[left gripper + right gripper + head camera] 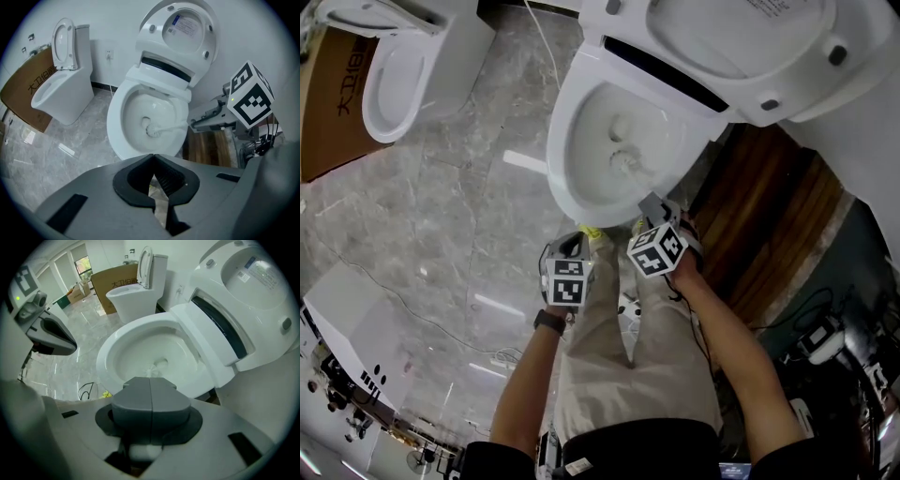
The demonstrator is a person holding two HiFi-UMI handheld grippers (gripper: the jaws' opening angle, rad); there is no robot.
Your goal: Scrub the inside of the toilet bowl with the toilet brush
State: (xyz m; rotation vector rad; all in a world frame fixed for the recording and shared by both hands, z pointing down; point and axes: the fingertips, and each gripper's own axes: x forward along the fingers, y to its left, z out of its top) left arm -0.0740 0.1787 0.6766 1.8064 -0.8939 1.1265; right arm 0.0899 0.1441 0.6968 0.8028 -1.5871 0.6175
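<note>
My right gripper (151,401) pinches the handle of the toilet brush (152,129), its bristles low inside the toilet bowl (560,164), angled, I judge, for scrubbing. My left gripper (153,164), jaws pressed together on nothing, hangs beside it, apparently unneeded.

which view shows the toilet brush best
The left gripper view: the toilet brush shows side-on, head and handle, reaching into the toilet bowl. The head view shows its head from above; the right gripper view, only bristles beyond its shut jaws.
</note>
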